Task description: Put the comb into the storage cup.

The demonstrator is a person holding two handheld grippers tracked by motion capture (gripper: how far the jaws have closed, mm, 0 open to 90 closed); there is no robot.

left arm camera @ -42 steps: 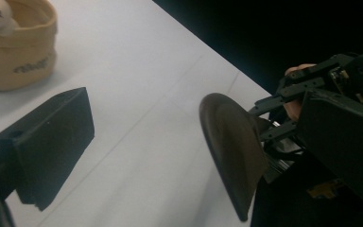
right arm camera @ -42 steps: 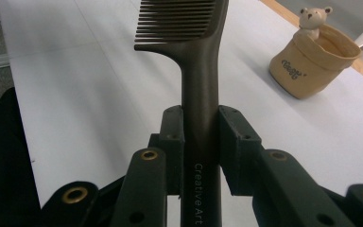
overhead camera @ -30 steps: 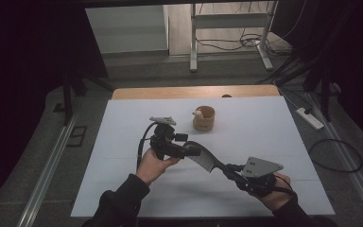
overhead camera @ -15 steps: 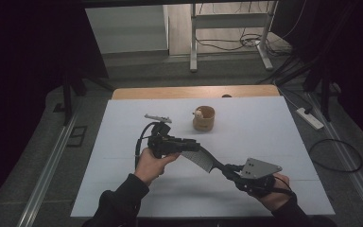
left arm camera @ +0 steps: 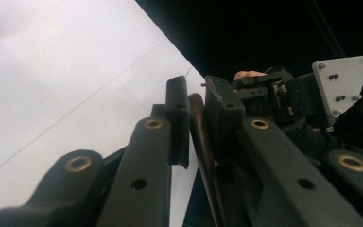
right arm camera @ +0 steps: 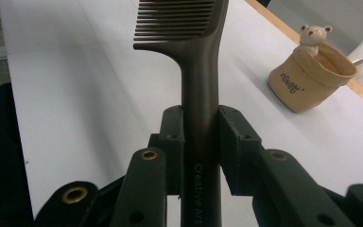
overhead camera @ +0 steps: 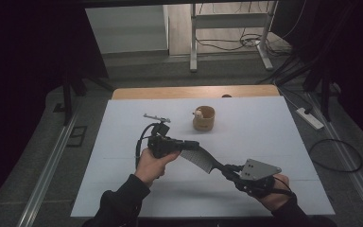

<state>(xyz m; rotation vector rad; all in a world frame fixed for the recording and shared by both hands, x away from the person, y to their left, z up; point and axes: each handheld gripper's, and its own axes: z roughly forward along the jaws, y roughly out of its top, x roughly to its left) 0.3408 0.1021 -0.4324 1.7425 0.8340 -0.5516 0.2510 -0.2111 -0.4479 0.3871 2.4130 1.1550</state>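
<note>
- Table (overhead camera: 123, 142): white top with a wooden strip along the far edge, seen from above in the high view. The person's forearms enter from the near edge.
- Left gripper (overhead camera: 191, 144): held in the person's left hand (overhead camera: 152, 164) near the table centre, jaws pointing toward the right gripper. In the left gripper view its two black jaws are closed on the toothed end of the comb (left arm camera: 201, 137), which runs edge-on between them. A cable loops from its rear.
- Right gripper (overhead camera: 228, 170): held in the right hand (overhead camera: 274, 191) at the near right of the table, grey three-cornered plate (overhead camera: 260, 168) on top. In the right gripper view both jaws are clamped on the comb handle, one pad on each side.
- Comb (overhead camera: 199, 160): dark, one-piece, suspended above the table between the two grippers and touching neither the table nor the pouch. Teeth lie toward the left gripper, handle toward the right gripper. Lettering on the handle reads "Creative Art", partly cut off at the frame edge.
- Pouch (overhead camera: 203, 118): tan, open-topped, standing upright on the far half of the table, well apart from both grippers.
- Bear figure (right arm camera: 313, 35): small, pale, seated at the pouch rim, head above the edge.
</note>
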